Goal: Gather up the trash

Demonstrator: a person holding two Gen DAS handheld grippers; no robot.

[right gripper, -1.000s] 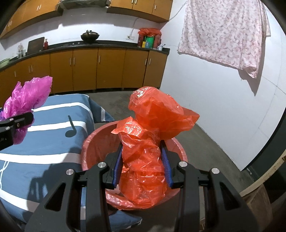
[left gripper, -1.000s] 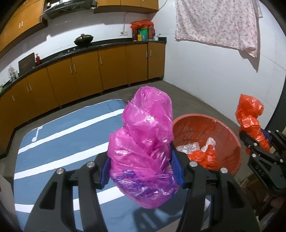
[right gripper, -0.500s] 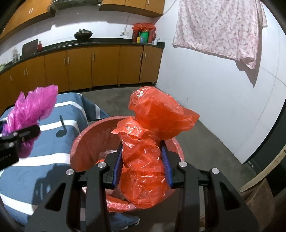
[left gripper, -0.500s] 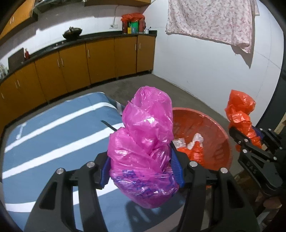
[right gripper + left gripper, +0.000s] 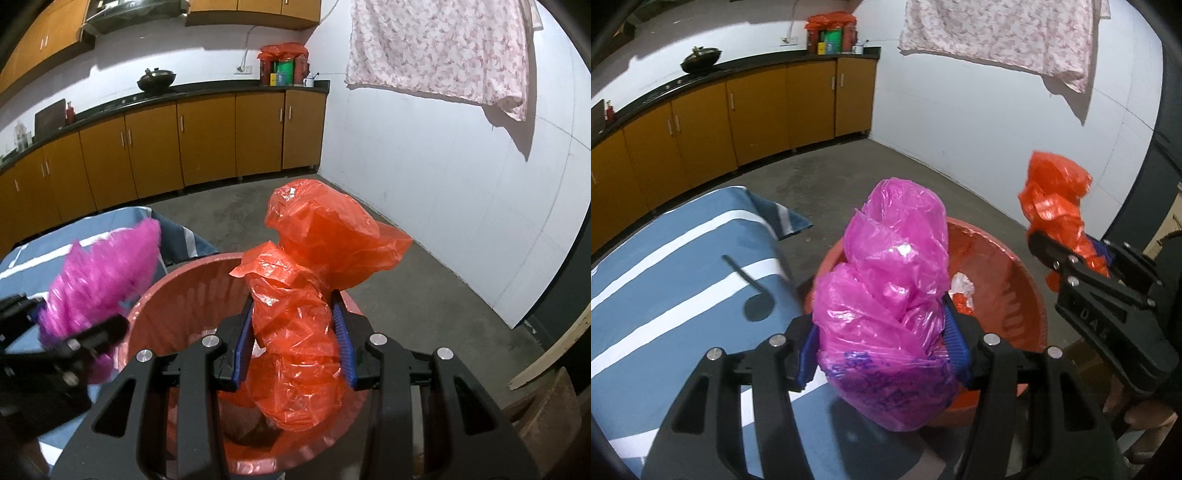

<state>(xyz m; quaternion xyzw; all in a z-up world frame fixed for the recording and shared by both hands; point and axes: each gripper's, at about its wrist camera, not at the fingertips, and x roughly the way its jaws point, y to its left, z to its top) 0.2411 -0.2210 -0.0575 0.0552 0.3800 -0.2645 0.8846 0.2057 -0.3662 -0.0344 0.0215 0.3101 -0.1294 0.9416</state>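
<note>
Left wrist view: the left tool (image 5: 882, 347) has the crumpled pink bag (image 5: 886, 295) between its blue pads, jaws easing apart, at the near rim of the red basin (image 5: 1015, 295). Right wrist view: the right tool (image 5: 293, 347) clamps the orange bag (image 5: 306, 314) over that basin.

A home kitchen: orange-brown base cabinets (image 5: 207, 140) run under a dark countertop (image 5: 221, 88) bearing a lidded wok (image 5: 157, 79), wall cupboards (image 5: 255, 5) above, a floral cloth (image 5: 443, 48) hanging on the white wall.
</note>
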